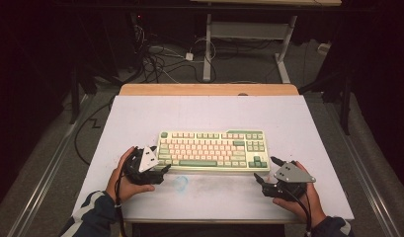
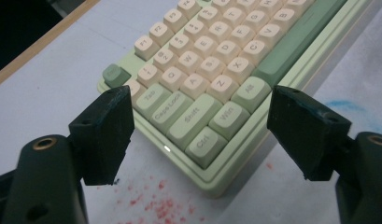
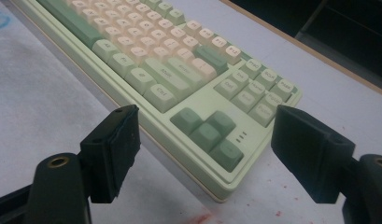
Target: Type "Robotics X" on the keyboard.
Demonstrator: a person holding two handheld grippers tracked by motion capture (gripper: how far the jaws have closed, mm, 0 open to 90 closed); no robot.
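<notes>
A pale green keyboard with cream and green keys lies mid-table on a white board. My left gripper sits at its front left corner, jaws open. In the left gripper view the keyboard's Ctrl corner lies between and just beyond the open gripper, untouched. My right gripper rests near the front right corner, open. In the right gripper view the arrow keys lie beyond the spread gripper, with nothing held.
A blue smudge marks the board in front of the keyboard, and red specks dot it near the left corner. The board's wooden far edge borders a floor with cables and a desk frame.
</notes>
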